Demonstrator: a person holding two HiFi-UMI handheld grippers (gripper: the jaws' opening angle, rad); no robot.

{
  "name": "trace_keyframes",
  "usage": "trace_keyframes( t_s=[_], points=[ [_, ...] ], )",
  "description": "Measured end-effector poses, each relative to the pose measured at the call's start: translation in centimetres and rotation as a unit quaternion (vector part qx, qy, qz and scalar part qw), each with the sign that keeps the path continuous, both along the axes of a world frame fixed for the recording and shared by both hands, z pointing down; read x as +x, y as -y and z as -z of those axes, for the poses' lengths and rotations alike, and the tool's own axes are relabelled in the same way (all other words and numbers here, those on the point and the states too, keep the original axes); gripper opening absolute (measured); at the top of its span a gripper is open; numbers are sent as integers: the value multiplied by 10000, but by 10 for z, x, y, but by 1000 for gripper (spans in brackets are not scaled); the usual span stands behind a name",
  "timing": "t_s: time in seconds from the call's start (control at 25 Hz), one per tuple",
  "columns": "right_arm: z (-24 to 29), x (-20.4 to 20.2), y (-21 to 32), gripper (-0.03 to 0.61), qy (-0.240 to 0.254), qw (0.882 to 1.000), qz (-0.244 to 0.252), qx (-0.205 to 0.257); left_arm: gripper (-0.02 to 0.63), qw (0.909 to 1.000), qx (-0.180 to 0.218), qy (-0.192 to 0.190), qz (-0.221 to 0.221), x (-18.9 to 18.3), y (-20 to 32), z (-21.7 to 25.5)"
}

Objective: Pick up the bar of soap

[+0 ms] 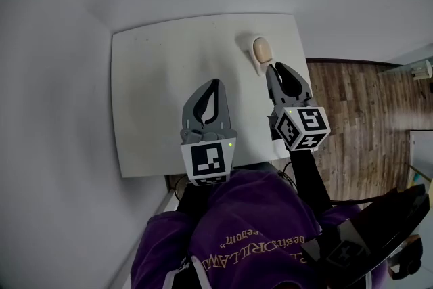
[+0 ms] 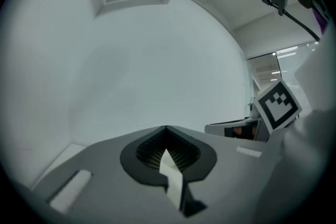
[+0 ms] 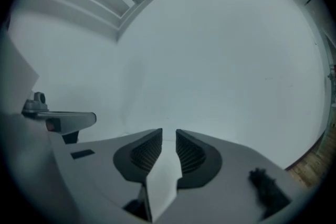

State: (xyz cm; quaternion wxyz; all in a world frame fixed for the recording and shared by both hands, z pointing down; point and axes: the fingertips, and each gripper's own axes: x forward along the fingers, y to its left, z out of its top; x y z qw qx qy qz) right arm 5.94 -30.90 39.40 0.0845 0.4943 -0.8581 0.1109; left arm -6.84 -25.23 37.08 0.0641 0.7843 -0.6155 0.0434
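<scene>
Bar of soap (image 1: 262,49) lies near the worktop's (image 1: 155,78) far edge, just beyond the right gripper's (image 1: 276,68) slightly parted, empty jaws. Only the head view shows it. The left gripper's (image 1: 216,82) jaws are together, empty.

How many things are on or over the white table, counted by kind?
bar of soap: 1, lying on the table
grippers: 2, the left gripper and the right gripper, both over the table
total: 3
</scene>
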Motion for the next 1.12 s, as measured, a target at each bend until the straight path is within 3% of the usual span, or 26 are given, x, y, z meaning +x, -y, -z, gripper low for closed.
trace_keyframes(
  t_s=[0.32,0.6,0.96,1.12],
  points=[
    [-66,21,77,157,-772,9939,209,-766,6,9989,-338,-104,304,-4,15,-19],
    [-132,20,116,212,-1431,9742,639,-1625,6,9969,-535,-99,572,-15,26,-33],
    [-178,13,135,239,-2051,9508,918,-2132,6,9946,-711,-50,753,-27,42,-46],
    [-189,11,137,242,-2204,9458,894,-2211,6,9942,-775,-27,743,-28,45,-50]
  ],
)
